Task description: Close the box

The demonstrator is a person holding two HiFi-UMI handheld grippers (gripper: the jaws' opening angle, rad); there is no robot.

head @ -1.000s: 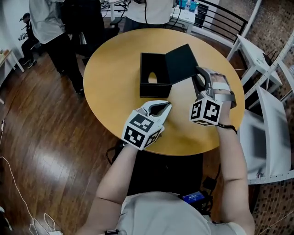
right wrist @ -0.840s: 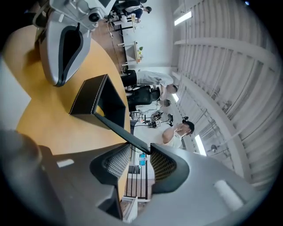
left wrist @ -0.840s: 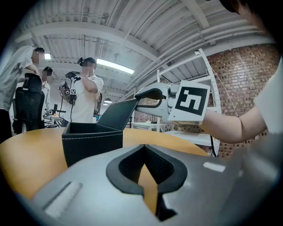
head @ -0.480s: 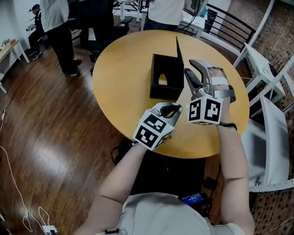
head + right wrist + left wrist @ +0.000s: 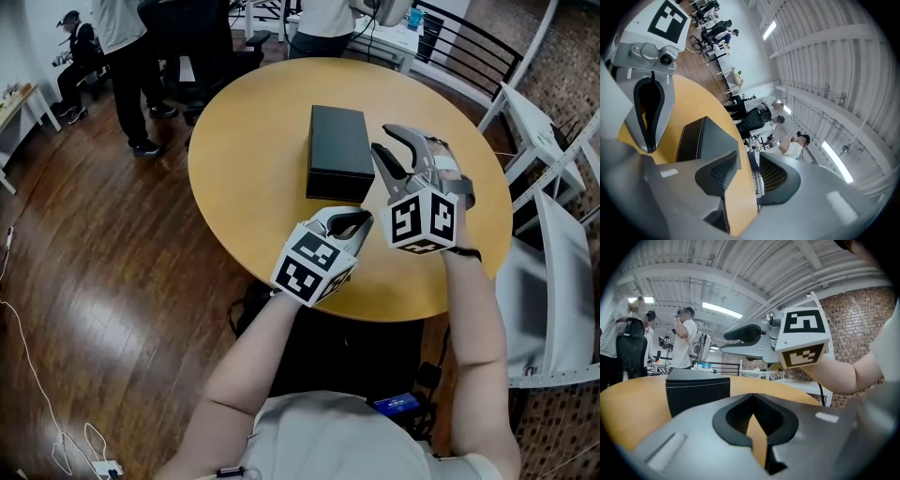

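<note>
Black box [image 5: 339, 150] sits lid-down, job seemingly done: right gripper [image 5: 382, 138] jaws, just opened wide, empty; left gripper [image 5: 352, 218] pinched together; only withdrawal remains.

A closed black rectangular box [image 5: 339, 150] sat on the round tan surface [image 5: 244, 169], left gripper [image 5: 354, 221] and right gripper [image 5: 385, 141] near it.

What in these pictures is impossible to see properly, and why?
Inside of the black box: every view, its shut lid covers it.
Box's far end: left gripper view, the near wall hides it.
Bystanders' faces: left gripper view, small and blurred.
Table's legs: head view, the round tabletop covers them.
</note>
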